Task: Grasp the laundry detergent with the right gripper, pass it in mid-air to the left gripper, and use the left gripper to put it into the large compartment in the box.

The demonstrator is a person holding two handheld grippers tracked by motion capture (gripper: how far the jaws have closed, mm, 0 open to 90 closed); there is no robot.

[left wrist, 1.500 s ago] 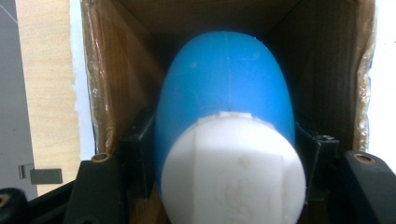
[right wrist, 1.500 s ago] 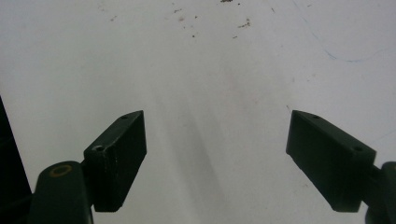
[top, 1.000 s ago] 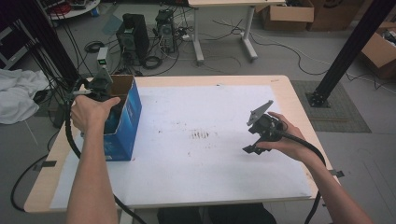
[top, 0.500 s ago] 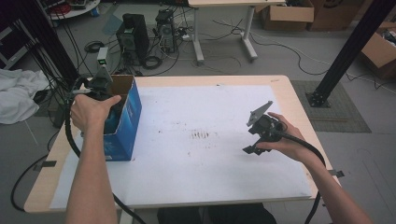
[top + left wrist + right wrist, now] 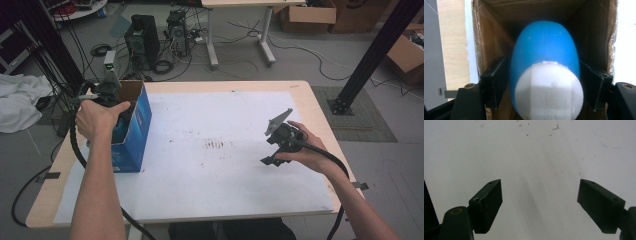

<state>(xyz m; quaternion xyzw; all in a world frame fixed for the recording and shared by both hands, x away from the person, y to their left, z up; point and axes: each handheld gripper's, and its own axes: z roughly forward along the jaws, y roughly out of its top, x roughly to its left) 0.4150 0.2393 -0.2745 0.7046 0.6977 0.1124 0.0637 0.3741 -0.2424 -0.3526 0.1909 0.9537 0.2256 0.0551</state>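
Gripped between the 2 black jaws of the left gripper [image 5: 544, 82], a blue egg-shaped object with a white end [image 5: 545, 70] is held just inside the open top of a blue cardboard box [image 5: 131, 131] at the left edge of the table [image 5: 320, 117]. From the left gripper view, the object's long axis is seen running straight along the gripper's line of sight, blue rounded end pointing down into the box, white end nearest the camera. Brown inner walls [image 5: 495, 37] are seen on both sides of the object, apart from it, so the way downward appears unobstructed. In the high view, the left gripper [image 5: 107, 90] is seen over the box's far end, with the left hand [image 5: 97, 117] wrapped around it.

The right gripper [image 5: 280, 142] is held well apart, over the white sheet [image 5: 225, 185] on the table's right side; in the right gripper view its jaws stand wide and hold nothing. The left gripper is judged the only 1 placed for the coming move: a short descent along the object's own axis, then a release inside the box.
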